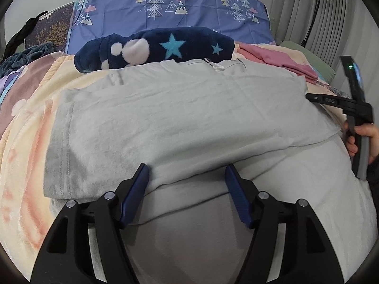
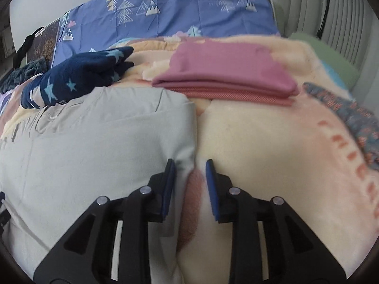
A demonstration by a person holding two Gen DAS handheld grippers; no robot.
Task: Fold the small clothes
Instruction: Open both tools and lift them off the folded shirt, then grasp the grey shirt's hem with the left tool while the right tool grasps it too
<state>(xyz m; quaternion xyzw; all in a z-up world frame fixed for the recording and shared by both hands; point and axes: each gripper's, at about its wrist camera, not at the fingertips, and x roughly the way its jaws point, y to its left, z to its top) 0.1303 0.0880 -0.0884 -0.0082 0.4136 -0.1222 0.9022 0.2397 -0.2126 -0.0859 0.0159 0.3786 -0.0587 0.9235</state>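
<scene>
Shirt edge between parted right gripper jaws, blanket beside

Right gripper astride grey garment edge

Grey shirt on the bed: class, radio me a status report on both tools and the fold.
Left tool open over the grey shirt. Right tool open at its edge, nothing gripped. Shirt part folded. Navy star garment touches its far edge.
</scene>
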